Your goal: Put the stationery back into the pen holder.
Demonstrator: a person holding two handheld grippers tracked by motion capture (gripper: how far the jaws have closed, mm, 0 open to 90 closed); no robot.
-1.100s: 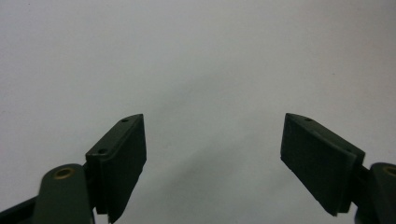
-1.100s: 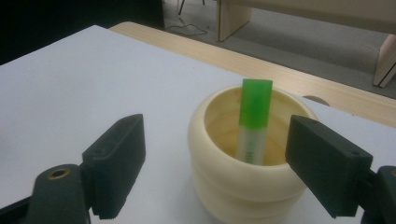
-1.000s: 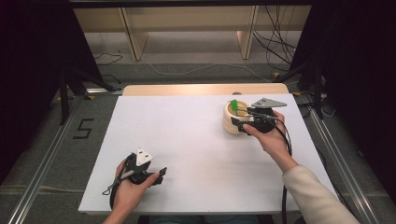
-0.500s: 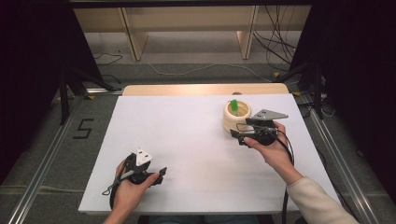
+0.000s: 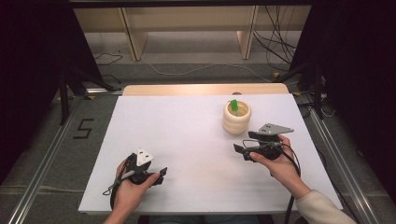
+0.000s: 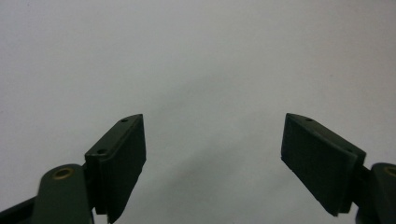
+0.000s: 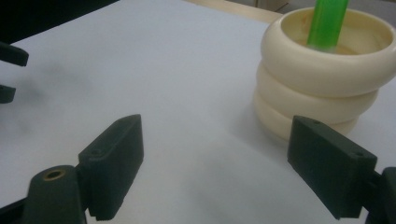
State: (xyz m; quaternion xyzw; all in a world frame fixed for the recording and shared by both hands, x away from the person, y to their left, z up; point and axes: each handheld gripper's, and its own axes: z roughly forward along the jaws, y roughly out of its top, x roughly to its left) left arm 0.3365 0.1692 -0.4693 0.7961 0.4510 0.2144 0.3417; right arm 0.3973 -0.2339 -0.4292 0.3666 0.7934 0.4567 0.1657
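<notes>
Apparently the stacking is finished: three cream rings (image 7: pixel 322 79) sit one atop another around a green peg (image 7: pixel 327 23), toward the far right of the white worktop (image 5: pixel 187 135). From the high view the ring stack (image 5: pixel 236 117) stands upright, with the peg's tip (image 5: pixel 234 106) poking above the top ring. No loose ring lies on the board, so by my reading nothing is left to thread; what remains is likely only parking your hands.

Your right claw (image 5: pixel 240 151) hovers just near-side of the stack, apart from it, jaws spread wide and holding nothing; its own camera confirms the gap, with the rings off to the upper right. Your left claw (image 5: pixel 161 173) rests low at the near left of the worktop, well apart from the stack, jaws likewise wide and empty over bare white surface.

Writing: a dark "5" (image 5: pixel 84 128) is marked on the floor left of the worktop. No brand or label is legible on rings, peg or claws.
</notes>
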